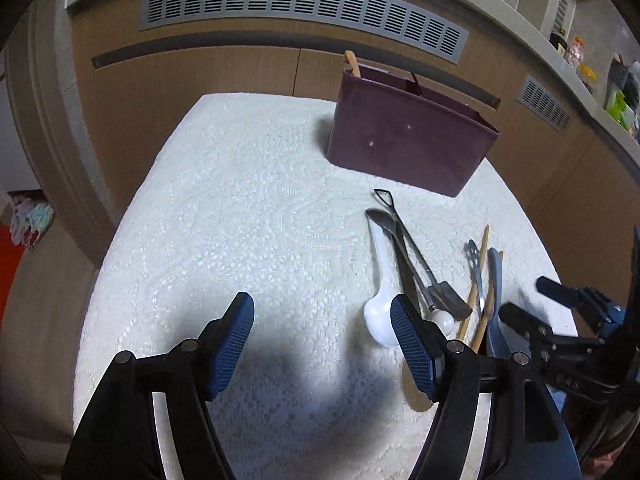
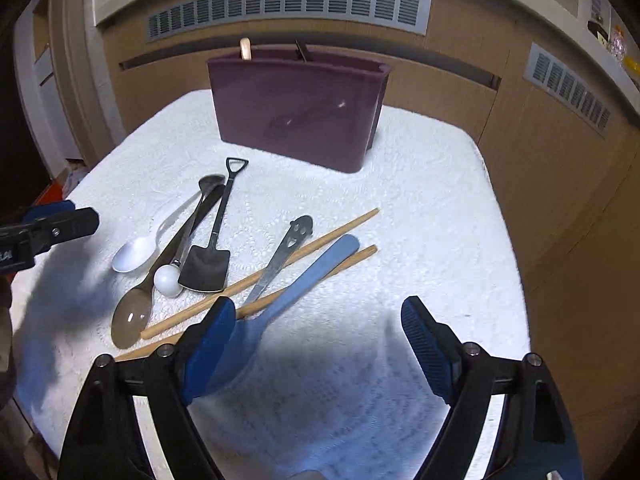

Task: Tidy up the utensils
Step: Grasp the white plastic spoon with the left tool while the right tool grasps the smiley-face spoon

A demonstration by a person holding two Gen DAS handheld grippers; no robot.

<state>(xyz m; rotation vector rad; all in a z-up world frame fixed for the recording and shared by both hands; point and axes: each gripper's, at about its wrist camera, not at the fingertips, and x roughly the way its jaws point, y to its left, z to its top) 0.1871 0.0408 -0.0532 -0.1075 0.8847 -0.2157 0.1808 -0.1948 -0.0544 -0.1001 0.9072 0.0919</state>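
Both claws released, nothing between the pads. Left gripper (image 1: 322, 334) hovers over bare white lace tablecloth (image 1: 224, 208), its right finger just beside the white plastic spoon (image 2: 138, 250). Right gripper (image 2: 318, 330) sits at the near edge of the utensil pile: blue spatula (image 2: 308, 276), two wooden chopsticks (image 2: 280, 258), shovel-shaped spoon (image 2: 212, 248), dark long spoon (image 2: 160, 276), metal opener (image 2: 286, 248). Maroon holder (image 2: 296, 108) stands upright near the tabletop's far edge, a wooden handle (image 2: 245, 49) poking out. No readable writing or brand anywhere.
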